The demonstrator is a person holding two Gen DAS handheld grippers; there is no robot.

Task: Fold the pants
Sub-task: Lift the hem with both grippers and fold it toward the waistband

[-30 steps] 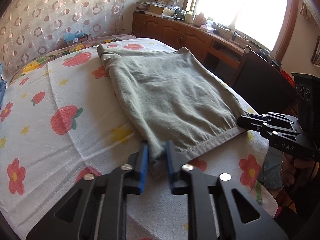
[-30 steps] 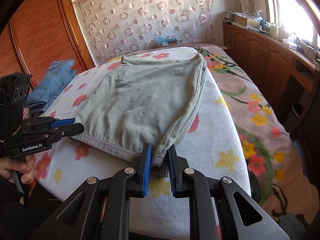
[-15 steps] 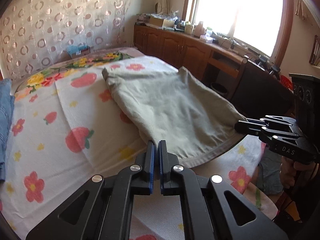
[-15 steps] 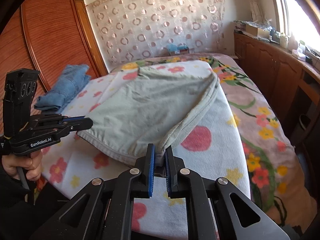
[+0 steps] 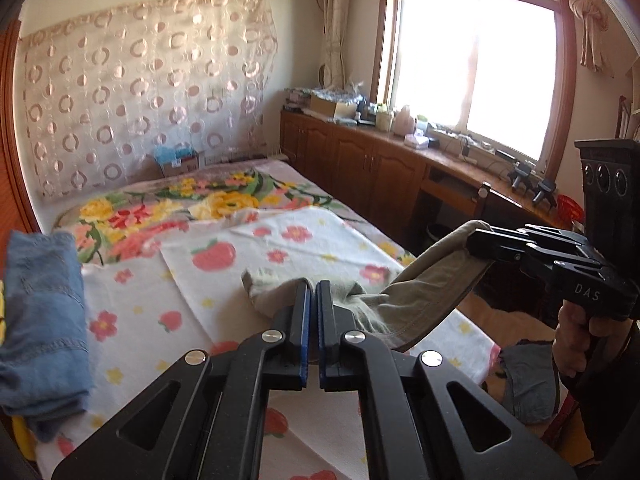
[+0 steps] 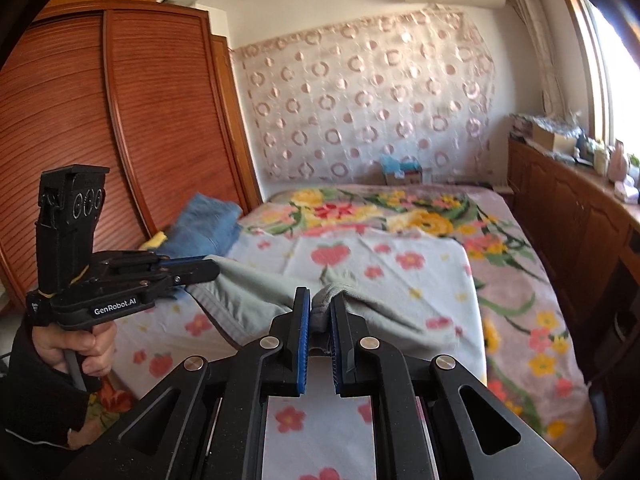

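Grey-green pants (image 5: 424, 292) hang lifted above the flowered towel (image 5: 280, 248) on the bed, stretched between two claws. The left gripper (image 5: 313, 292) is clenched on one corner of the cloth, and the right gripper (image 6: 320, 300) pinches a thick bunched hem at the other (its blue pads barely apart). Folded blue jeans (image 6: 204, 228) lie beside the towel, toward the wooden wardrobe (image 6: 120, 128).
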